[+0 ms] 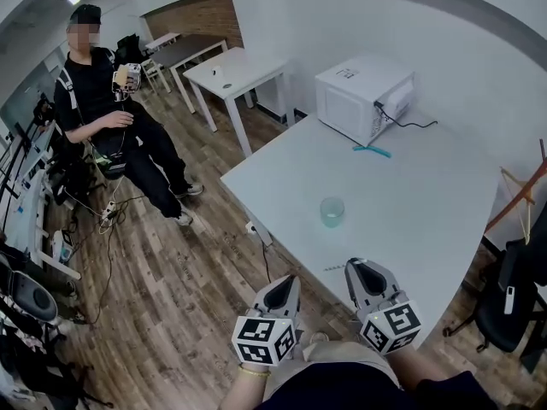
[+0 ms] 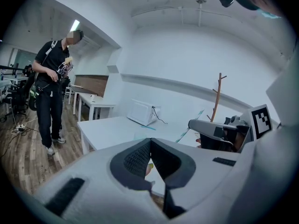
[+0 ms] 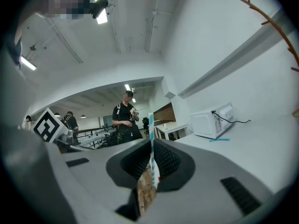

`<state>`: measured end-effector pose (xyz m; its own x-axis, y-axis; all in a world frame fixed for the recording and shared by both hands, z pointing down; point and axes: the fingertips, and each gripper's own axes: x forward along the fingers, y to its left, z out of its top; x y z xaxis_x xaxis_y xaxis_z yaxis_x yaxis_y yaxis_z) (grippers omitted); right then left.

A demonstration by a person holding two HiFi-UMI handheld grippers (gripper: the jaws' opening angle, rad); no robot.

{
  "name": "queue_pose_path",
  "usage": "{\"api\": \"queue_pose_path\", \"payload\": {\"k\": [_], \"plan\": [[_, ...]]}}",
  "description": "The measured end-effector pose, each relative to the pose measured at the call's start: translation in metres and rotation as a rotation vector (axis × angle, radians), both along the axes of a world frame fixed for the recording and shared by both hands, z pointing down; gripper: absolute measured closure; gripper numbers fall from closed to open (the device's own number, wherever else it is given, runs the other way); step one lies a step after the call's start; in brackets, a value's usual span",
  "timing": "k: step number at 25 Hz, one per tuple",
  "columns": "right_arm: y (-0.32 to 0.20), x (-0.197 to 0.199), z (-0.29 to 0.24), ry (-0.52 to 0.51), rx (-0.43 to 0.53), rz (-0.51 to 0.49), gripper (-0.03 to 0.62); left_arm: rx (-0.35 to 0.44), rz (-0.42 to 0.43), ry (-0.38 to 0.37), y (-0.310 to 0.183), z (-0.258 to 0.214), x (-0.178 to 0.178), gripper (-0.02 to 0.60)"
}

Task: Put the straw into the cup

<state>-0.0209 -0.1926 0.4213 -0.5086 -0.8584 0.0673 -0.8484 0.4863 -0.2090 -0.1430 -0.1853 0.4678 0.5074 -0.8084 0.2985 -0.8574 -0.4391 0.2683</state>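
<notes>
Cup (image 1: 332, 211) sits mid-desk (image 1: 427, 203), microwave (image 1: 363, 98) behind it, path clear. Right tool (image 3: 152, 143) is clamped on the striped straw (image 3: 150, 125), held short of the cup, its length crosswise to the jaws. Left tool (image 2: 150, 143) looks closed and empty.

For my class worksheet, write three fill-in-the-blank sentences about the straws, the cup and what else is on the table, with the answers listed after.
1. The striped straw is clamped in the ____ tool.
2. The cup stands on the white ____.
3. A second straw lies beside the ____.
Missing words: right; table; microwave.
</notes>
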Motion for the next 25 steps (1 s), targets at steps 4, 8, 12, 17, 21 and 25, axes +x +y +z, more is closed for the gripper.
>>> {"api": "queue_pose_path", "payload": {"k": [4, 8, 12, 17, 21, 25], "plan": [[-0.020, 0.012, 0.004, -0.001, 0.001, 0.025, 0.553, -0.005, 0.017, 0.001, -0.019, 0.004, 0.010, 0.563], [-0.036, 0.019, 0.006, 0.001, 0.008, 0.044, 0.553, -0.018, 0.026, -0.010, -0.031, 0.008, 0.015, 0.563], [-0.052, 0.023, 0.008, 0.005, 0.001, 0.052, 0.554, -0.035, 0.041, -0.029, -0.045, 0.014, 0.020, 0.563], [-0.074, 0.024, 0.008, 0.005, 0.002, 0.075, 0.553, -0.055, 0.071, -0.038, -0.068, 0.023, 0.026, 0.563], [-0.094, 0.024, 0.012, 0.017, 0.001, 0.098, 0.553, -0.055, 0.100, -0.032, -0.087, 0.030, 0.029, 0.563], [-0.115, 0.025, 0.016, 0.027, -0.004, 0.132, 0.553, -0.062, 0.132, -0.028, -0.111, 0.036, 0.028, 0.563]]}}
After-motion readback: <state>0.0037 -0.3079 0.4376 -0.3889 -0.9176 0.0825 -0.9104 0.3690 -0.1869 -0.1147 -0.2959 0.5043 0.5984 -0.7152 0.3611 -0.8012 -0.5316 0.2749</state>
